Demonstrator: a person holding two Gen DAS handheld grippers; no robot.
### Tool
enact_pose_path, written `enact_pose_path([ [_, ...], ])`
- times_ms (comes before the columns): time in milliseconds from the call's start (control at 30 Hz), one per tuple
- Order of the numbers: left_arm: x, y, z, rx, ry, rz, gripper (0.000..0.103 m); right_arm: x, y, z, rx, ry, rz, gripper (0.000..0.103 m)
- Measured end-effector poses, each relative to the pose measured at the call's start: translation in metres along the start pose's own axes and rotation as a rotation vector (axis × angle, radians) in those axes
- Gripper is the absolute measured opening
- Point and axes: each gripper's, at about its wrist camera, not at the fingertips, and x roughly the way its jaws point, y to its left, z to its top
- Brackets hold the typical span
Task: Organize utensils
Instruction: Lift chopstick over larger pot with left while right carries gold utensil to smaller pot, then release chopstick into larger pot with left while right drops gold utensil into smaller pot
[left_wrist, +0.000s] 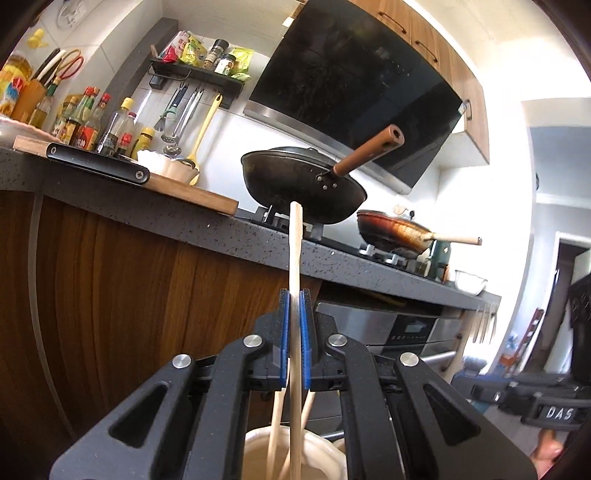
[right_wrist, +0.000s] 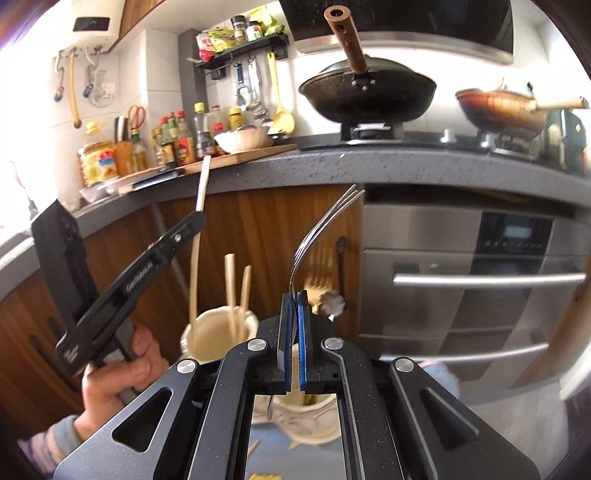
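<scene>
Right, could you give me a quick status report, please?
Left gripper shut on chopstick, above cup. Right gripper shut on fork. Nothing blocking.

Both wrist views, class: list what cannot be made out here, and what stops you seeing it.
- Chopstick lower end: left wrist view, cut off at the bottom edge inside the cream holder.
- Fork handle end: right wrist view, hidden behind the right tool.
- Gold utensils behind the fork: blurred, type unclear.

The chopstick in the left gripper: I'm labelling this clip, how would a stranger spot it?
Below the grey countertop stands a cream ceramic holder. Of its pale wooden chopsticks, this chopstick rises tallest, shut in the left gripper; two loose shorter chopsticks stand beside it.
</scene>
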Motion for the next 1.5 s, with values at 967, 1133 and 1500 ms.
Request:
enact_pose_path([
  [967,0.001,0.006,-0.051,0.154,0.242,0.065,0.005,0.071,0.013,-0.040,-0.096,0.152,-0.077,0.004],
  [1133,0.005,0.003,-0.053,0.178,0.262,0.075,0.005,0.080,0.010,-0.044,-0.072,0.175,-0.061,0.004],
  [1500,0.001,0.001,-0.050,0.184,0.257,0.077,0.035,0.085,-0.003,-0.050,0.001,0.187,-0.028,0.008],
])
